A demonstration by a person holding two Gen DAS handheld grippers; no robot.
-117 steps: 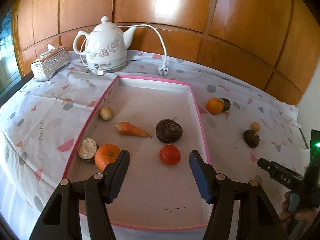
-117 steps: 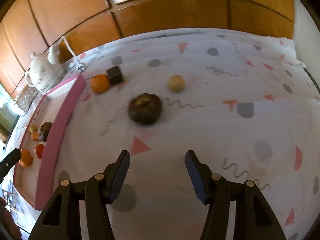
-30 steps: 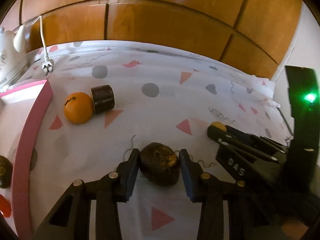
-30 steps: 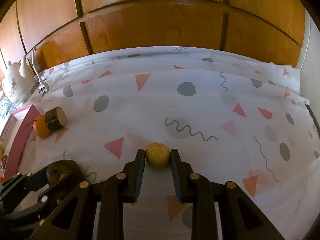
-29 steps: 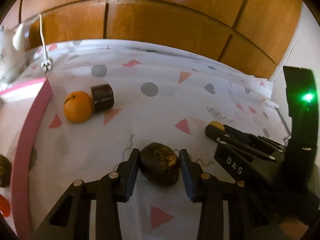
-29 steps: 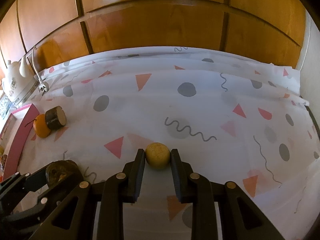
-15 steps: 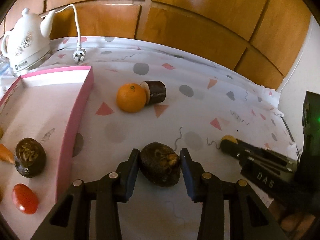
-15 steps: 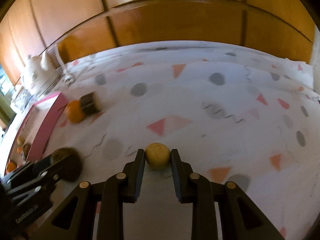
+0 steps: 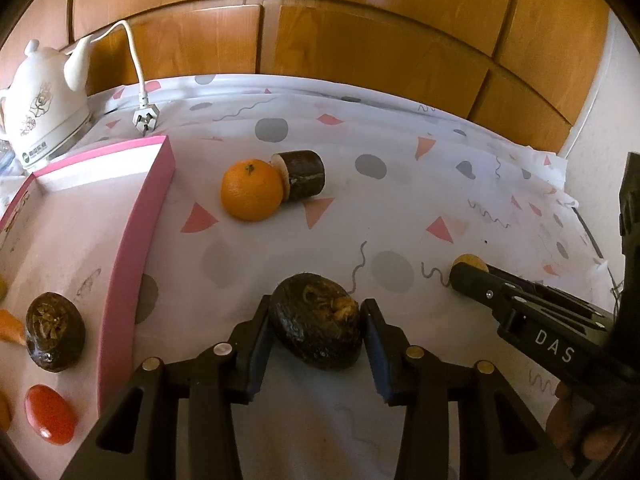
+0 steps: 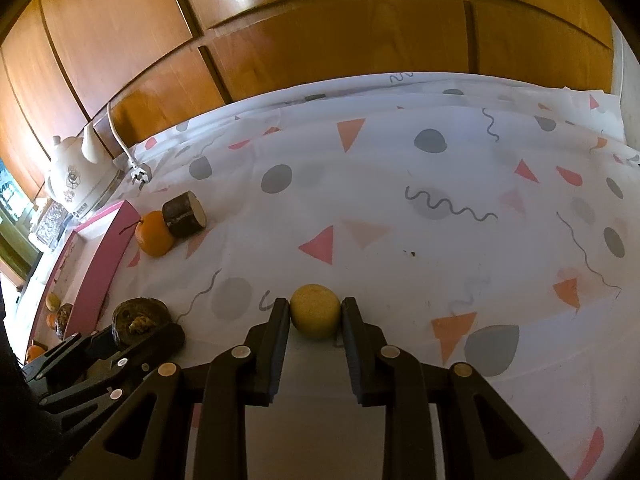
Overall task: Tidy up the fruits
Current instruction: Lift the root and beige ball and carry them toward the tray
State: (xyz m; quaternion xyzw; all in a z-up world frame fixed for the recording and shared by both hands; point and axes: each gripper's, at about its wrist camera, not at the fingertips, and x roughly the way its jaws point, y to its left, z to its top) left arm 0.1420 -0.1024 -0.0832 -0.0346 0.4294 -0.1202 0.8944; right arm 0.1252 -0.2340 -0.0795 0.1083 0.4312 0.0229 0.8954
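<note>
My left gripper (image 9: pixel 316 322) is shut on a dark brown wrinkled fruit (image 9: pixel 318 326) and holds it above the patterned cloth, right of the pink-rimmed tray (image 9: pixel 132 236). My right gripper (image 10: pixel 315 314) is shut on a small round yellow fruit (image 10: pixel 315 316). In the left wrist view the right gripper (image 9: pixel 468 270) shows at the right with the yellow fruit (image 9: pixel 472 260) at its tip. In the right wrist view the left gripper (image 10: pixel 140 326) shows at lower left with the dark fruit (image 10: pixel 138 318). An orange (image 9: pixel 252 190) and a dark cylindrical piece (image 9: pixel 302 174) lie on the cloth.
The tray holds another dark fruit (image 9: pixel 54 338), a red fruit (image 9: pixel 50 414) and a carrot tip (image 9: pixel 10 326). A white kettle (image 9: pixel 42 98) with its cord and plug (image 9: pixel 145 122) stands at the back left. Wooden panels (image 9: pixel 360 40) back the table.
Both grippers closed on their fruits, lifted them and moved left toward the tray. The tray and kettle have come further into the left wrist view.
</note>
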